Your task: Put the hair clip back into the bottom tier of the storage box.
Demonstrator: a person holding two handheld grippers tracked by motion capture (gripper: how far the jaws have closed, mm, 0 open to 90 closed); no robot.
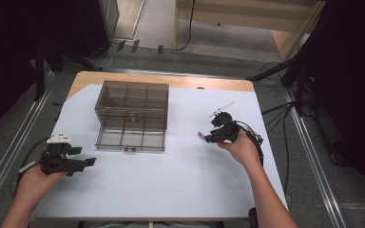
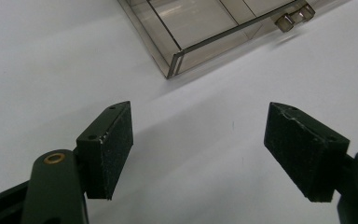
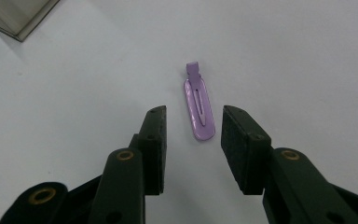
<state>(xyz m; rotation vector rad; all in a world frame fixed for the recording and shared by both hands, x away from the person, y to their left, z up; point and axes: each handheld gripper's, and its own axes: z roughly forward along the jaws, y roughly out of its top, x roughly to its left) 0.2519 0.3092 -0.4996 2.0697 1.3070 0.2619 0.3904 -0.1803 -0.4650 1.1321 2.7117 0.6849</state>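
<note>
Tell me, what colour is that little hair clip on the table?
The hair clip is plain light purple, clearest in the right gripper view.

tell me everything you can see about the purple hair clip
The hair clip is a small, glossy lilac clip, plastic or painted metal by its look, with a long rounded body, a slot down its middle and a short squared tab at the far end. It lies flat and closed on the white sheet, right of the clear box. Its rounded end reaches just between the tips of the right gripper, whose jaws stand apart and do not touch it.
</note>
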